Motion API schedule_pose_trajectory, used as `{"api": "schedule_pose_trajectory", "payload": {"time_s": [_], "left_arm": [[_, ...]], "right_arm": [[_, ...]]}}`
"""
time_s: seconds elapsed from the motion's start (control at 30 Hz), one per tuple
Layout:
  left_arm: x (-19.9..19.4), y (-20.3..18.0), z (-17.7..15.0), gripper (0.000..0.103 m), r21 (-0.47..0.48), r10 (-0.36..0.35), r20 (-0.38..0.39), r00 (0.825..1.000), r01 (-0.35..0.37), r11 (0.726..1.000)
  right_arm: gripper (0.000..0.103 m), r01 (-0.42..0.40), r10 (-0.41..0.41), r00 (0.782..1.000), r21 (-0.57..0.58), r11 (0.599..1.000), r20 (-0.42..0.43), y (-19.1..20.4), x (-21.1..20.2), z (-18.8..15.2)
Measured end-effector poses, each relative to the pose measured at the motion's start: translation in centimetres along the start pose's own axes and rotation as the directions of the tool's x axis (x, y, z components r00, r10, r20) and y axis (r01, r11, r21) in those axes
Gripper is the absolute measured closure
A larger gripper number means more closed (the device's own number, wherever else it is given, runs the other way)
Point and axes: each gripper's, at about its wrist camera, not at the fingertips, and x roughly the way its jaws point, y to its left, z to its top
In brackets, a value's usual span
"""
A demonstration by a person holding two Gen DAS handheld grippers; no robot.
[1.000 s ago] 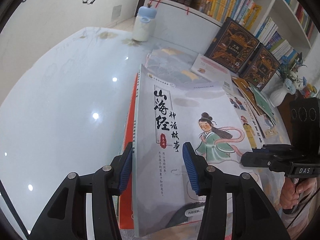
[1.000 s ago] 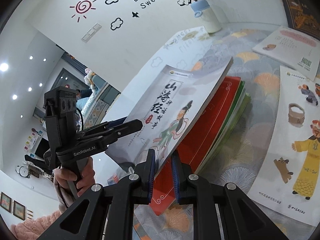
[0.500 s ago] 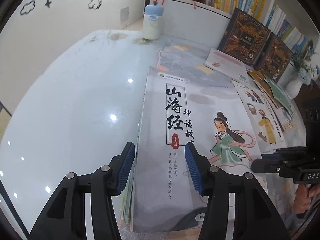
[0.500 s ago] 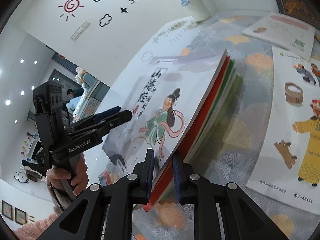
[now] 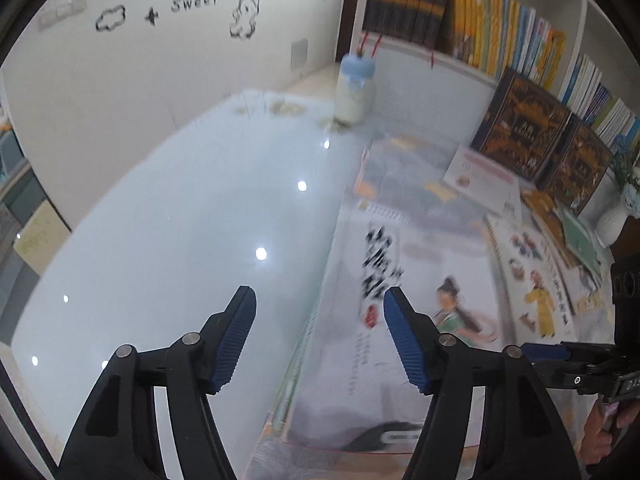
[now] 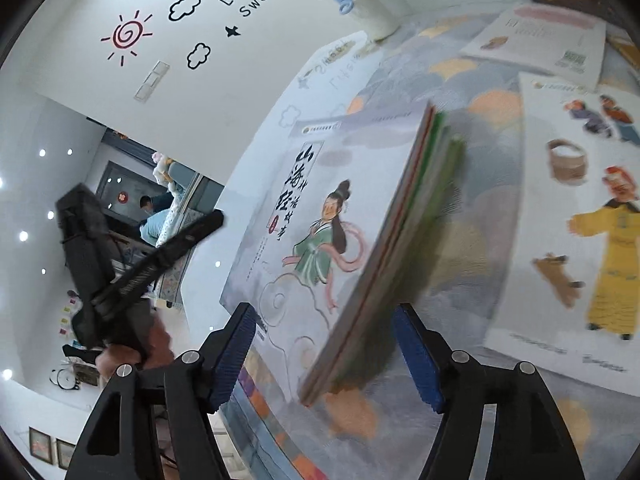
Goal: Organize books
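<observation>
Books lie in a flat stack on the table, the top one a pale cover with black Chinese characters and a long-haired figure in a green robe. Under it, red and green covers show at the stack's edge in the right wrist view. The stack sits on a patterned cloth that covers the table's right part, along the cloth's left edge, next to the bare glossy white surface.

The left gripper hangs above the stack's left edge with its jaws opening; its blue pads touch nothing, one over bare table, the other over the top cover. The right gripper points at the stack's near corner, jaws also opening (the corner lies between the pads, but neither presses on it). A hand grips the left gripper's handle in the right wrist view.

To the right of the stack lies a picture book with a figure in a yellow robe; beyond it, a white booklet with a pink band. A white bottle with a blue cap stands near the table's far edge. Two dark ornate books lean against a bookshelf at the far right, and a white vase stands near them.
</observation>
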Motion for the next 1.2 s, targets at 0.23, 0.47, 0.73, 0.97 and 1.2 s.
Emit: {"api": "schedule_pose_trajectory", "payload": {"time_s": [0.23, 0.47, 0.73, 0.97, 1.2], "left_arm": [[-0.1, -8.7, 1.6, 0.039, 0.077, -0.075, 0.031, 0.997, 0.073, 0.994], [4.2, -19.4, -1.0, 0.039, 0.151, -0.187, -0.092, 0.978, 0.2, 0.968], [9.0, -22.8, -4.1, 0.039, 0.138, -0.171, -0.198, 0.965, 0.2, 0.97], [10.2, -23.4, -5.4, 0.025, 0.176, -0.16, -0.193, 0.968, 0.194, 0.965], [9.8, -24.0, -5.9, 0.023, 0.216, -0.192, -0.196, 0.962, 0.234, 0.948]], "right_arm": [[0.034, 0.049, -0.062, 0.987, 0.088, 0.995, 0.146, -5.3, -8.4, -1.3], [0.034, 0.144, -0.202, 0.954, 0.254, 0.956, 0.22, -13.3, -13.9, -4.1], [0.034, 0.139, -0.223, 0.935, 0.293, 0.946, 0.277, -16.4, -14.5, -4.7], [0.033, 0.081, -0.176, 0.922, 0.273, 0.958, 0.344, -16.8, -14.4, -5.3], [0.032, 0.108, -0.169, 0.929, 0.195, 0.975, 0.33, -15.7, -12.8, -4.5]]}}
